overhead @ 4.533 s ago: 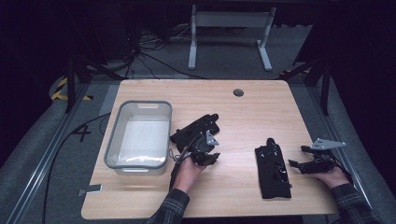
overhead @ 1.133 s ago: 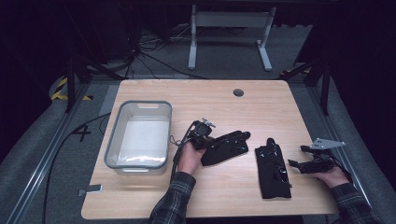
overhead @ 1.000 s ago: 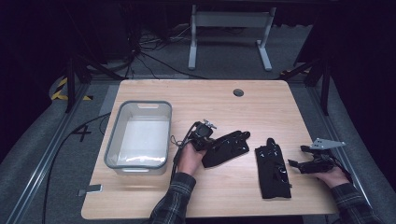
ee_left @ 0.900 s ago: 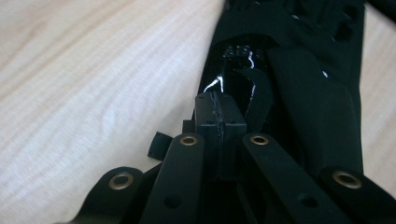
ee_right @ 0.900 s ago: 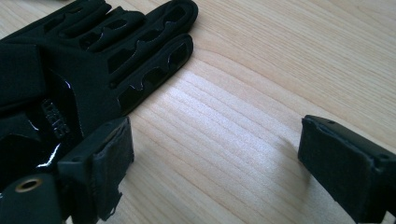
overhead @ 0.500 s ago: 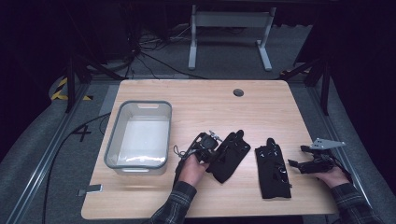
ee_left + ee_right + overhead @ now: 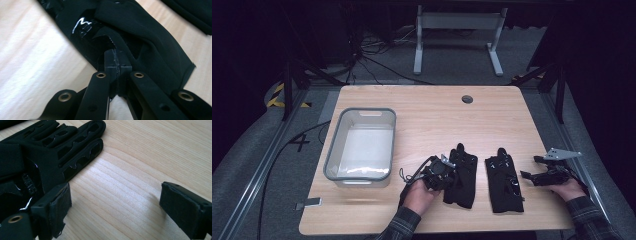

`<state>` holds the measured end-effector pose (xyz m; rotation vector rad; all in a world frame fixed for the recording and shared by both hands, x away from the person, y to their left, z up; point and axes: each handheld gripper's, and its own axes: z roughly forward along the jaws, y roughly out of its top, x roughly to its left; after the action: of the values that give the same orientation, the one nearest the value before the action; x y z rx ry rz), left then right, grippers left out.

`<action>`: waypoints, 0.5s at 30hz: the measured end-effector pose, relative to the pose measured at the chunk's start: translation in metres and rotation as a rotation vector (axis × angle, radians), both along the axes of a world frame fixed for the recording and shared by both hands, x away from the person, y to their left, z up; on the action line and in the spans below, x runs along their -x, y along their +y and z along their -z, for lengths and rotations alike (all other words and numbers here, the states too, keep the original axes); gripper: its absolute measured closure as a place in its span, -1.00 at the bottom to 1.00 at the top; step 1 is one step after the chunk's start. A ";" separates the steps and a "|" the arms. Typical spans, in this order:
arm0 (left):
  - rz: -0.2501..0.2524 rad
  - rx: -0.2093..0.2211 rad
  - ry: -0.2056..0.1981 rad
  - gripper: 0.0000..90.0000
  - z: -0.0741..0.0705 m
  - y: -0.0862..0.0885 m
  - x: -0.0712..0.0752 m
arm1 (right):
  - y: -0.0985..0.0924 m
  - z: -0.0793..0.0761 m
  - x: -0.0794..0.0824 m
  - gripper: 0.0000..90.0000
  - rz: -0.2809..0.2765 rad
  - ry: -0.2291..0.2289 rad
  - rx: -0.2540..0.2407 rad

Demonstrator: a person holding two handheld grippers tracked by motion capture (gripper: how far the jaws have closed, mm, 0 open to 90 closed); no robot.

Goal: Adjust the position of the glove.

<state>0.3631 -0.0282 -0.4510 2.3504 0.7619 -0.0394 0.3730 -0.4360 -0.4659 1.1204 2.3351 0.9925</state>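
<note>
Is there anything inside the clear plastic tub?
No, the tub holds nothing, and both black gloves lie on the table.

Left tongs [image 7: 451, 172] clamped tight, right tongs [image 7: 528, 176] wide apart

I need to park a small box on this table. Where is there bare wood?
The far half of the table is bare, past the clear bin toward the round hole. The near edge is crowded: two black gloves lie between both grippers.
</note>
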 end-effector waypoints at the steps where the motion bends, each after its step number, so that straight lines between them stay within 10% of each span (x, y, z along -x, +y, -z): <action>1: 0.010 0.000 0.003 1.00 0.000 -0.001 0.001 | 0.000 0.000 0.000 -0.76 0.000 0.000 0.000; 15: 0.022 0.019 -0.043 0.62 -0.005 0.001 0.003 | -0.001 -0.001 0.002 -0.61 -0.006 -0.003 -0.004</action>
<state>0.3598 -0.0275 -0.4461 2.3337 0.7122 -0.0051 0.3708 -0.4369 -0.4647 1.1130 2.3365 1.0010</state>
